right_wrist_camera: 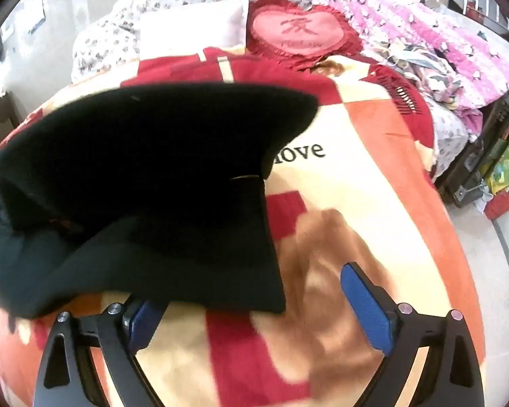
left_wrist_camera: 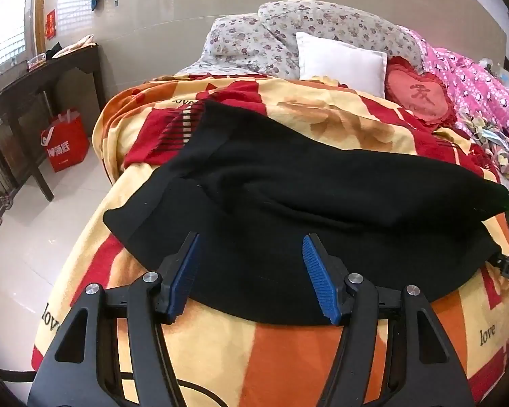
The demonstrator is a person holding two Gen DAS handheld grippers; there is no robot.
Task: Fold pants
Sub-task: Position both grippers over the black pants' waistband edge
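both grippers are hanging open over the black pants (left_wrist_camera: 288, 203) on the blanket (left_wrist_camera: 288, 356): left gripper (left_wrist_camera: 251, 271), right gripper (right_wrist_camera: 254, 302) (blurred); a one-layer pinch risks undoing the fold near the bed's front edge.

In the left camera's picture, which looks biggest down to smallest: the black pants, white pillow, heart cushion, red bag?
1. Black pants, by far the largest, though also nearest.
2. White pillow.
3. Heart cushion.
4. Red bag.
The last three look too close to rank firmly.
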